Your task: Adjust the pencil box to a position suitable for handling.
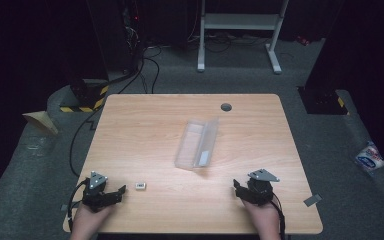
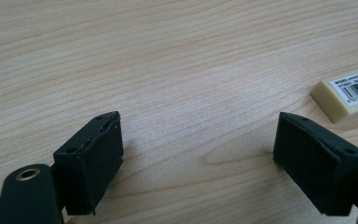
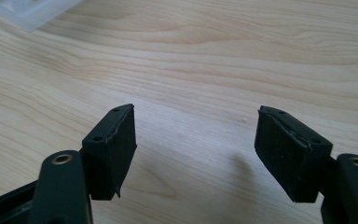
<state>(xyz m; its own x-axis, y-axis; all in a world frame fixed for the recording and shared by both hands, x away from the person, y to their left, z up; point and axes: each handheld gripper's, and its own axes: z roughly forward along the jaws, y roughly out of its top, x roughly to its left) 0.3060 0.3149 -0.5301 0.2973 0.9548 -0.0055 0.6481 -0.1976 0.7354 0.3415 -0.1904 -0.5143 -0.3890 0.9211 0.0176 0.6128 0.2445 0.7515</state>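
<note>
On the wooden surface (image 1: 145, 140) the person's left gripper (image 1: 111, 196) sat near the front left corner, held in the left hand (image 1: 87, 220). In the left gripper view its two black fingers (image 2: 91, 161) stood wide apart with bare wood between them, gripping nothing and touching nothing. A small cream eraser (image 2: 347, 94) with a barcode label lay flat on the surface just beyond and outside the right-hand finger in that view, apart from it; from above the eraser (image 1: 140, 186) lay just beside the left gripper, toward the middle of the surface.

The right gripper (image 1: 241, 191) sat near the front right, held in the right hand (image 1: 262, 220). Its fingers (image 3: 112, 149) were also parted, somewhat less widely than the left pair, with only wood grain and a faint shadow between them; they held nothing. A corner of the clear plastic case (image 3: 30, 11) showed at the top left of the right gripper view, well apart from the fingers. From above, that clear plastic case (image 1: 197, 143) lay open near the middle of the surface, farther from the person than both grippers.
</note>
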